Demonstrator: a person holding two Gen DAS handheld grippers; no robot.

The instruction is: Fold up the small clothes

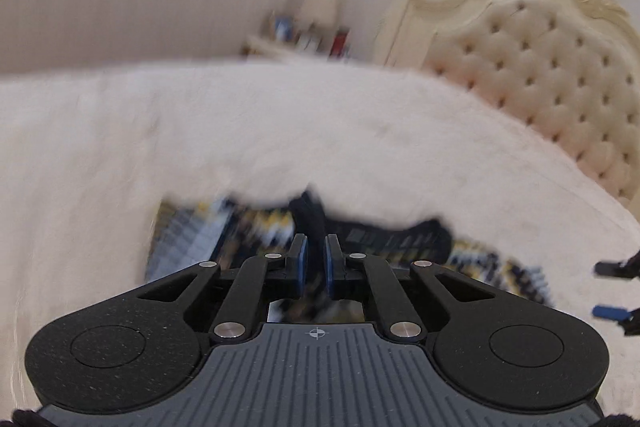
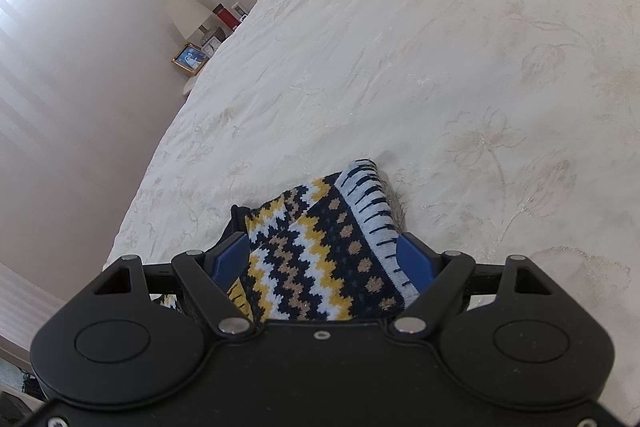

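Bed (image 2: 440,67): cream embroidered cover, work surface. Knit garment (image 2: 320,259): near edge, bunched, fold incomplete, flattening left. Right gripper (image 2: 324,259): jaws wide, garment between pads, grip unconfirmed. Left gripper (image 1: 316,259): jaws narrow, dark fabric in gap; clamping cannot be told, view blurred.

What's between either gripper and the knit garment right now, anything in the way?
Nothing visible. The patterned knit garment already sits between the right gripper's wide-apart jaws, bunched on the bedspread. The left gripper, jaws nearly together, is right over the same fabric; that view is blurred, so contact is unclear.
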